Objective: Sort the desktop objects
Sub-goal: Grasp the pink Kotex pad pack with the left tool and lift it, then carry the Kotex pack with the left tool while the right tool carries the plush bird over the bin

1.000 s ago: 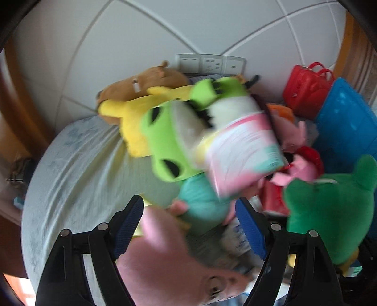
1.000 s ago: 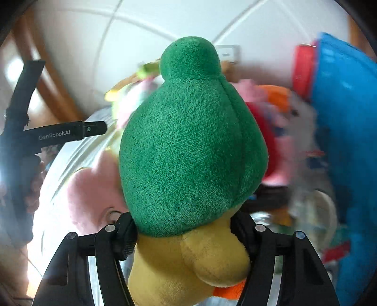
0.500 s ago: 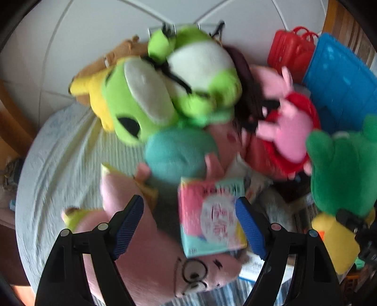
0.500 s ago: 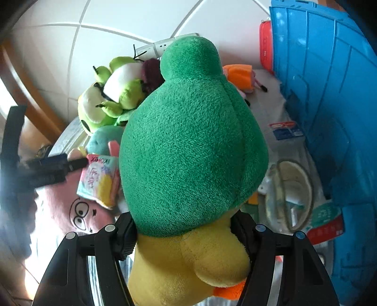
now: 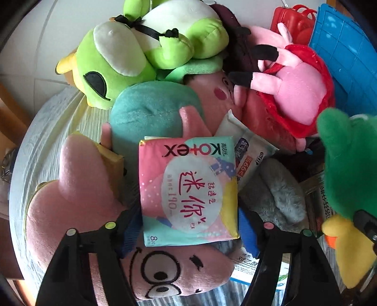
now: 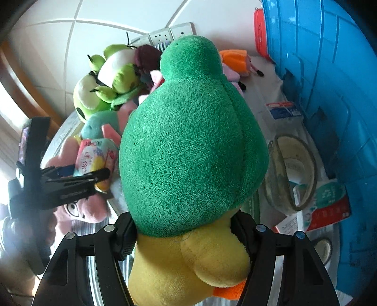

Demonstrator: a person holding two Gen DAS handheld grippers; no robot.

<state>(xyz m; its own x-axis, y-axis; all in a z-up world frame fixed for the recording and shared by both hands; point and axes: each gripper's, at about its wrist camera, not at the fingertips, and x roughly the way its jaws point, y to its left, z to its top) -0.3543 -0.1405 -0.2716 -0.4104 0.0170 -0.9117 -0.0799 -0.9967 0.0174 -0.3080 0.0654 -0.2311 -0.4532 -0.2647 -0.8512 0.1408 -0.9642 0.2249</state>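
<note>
My left gripper [image 5: 188, 231] is open around the near end of a pink and teal Kotex pad packet [image 5: 188, 190], which lies on a pink cartoon plush [image 5: 70, 200]; its blue pads flank the packet's lower corners. My right gripper [image 6: 183, 231] is shut on a green and yellow duck plush [image 6: 193, 146], held up over the table. That duck also shows at the right edge of the left wrist view [image 5: 348, 169]. The left gripper [image 6: 70, 179] and packet [image 6: 94, 160] show at the left of the right wrist view.
A pile of plush toys lies behind the packet: a lime frog [image 5: 146, 47], a teal plush [image 5: 153, 115], a pink pig in red [image 5: 294, 87]. A blue crate [image 6: 329, 94] stands at right, a red case [image 5: 289, 21] behind. A clear pouch [image 6: 292, 169], wipes pack [image 5: 245, 150] and boxes lie nearby.
The left gripper has come down and forward over the pile, so the Kotex packet now sits between its open fingers. The right gripper still holds the duck, shifted slightly.
</note>
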